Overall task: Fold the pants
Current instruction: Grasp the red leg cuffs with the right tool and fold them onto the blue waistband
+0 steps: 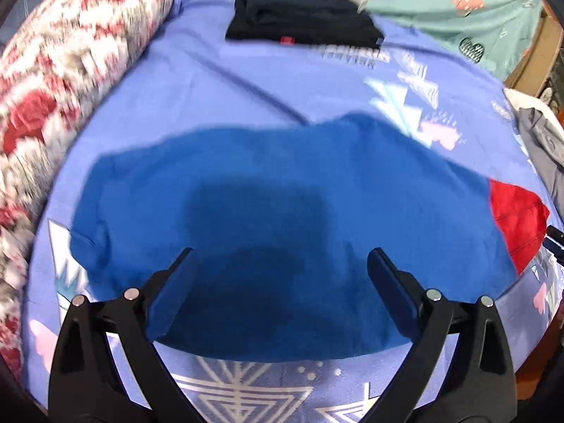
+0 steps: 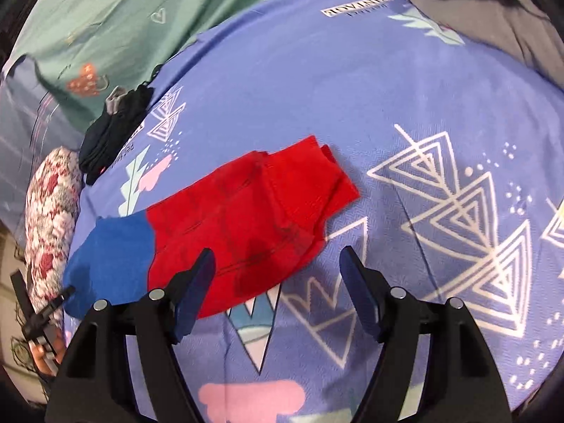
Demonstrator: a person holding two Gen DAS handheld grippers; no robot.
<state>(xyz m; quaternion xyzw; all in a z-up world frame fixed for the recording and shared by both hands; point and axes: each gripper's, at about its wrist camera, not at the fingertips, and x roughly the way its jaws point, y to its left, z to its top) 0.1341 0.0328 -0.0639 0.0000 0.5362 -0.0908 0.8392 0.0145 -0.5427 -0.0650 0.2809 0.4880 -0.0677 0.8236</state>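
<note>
Two grippers hang over a bed, both with jaws apart and nothing between them. Your left gripper [image 1: 280,264] points down at the blue part of the pants [image 1: 268,211], which lie across the purple patterned sheet [image 1: 246,81] just ahead of its fingers. Your right gripper [image 2: 278,268] sits over the other end, where the pants turn red [image 2: 253,211]; its left finger overlaps the red cloth in view, its right finger is over bare sheet.

The pants look partly folded: the red end is doubled in layers and the blue part lies as one flat, wide band. You likely have at least one more fold left, bringing one end over the other, though how many layers already lie there you cannot tell.

Room to move is good on the right, where the sheet is bare beyond the red end. On the left, a floral roll [image 1: 63,81] runs along the sheet's edge close to the blue end. Farther off, a folded black garment [image 1: 303,17] sits at the far side, grey clothes [image 2: 493,10] lie at the far right, and green bedding [image 2: 105,17] lies beyond.
</note>
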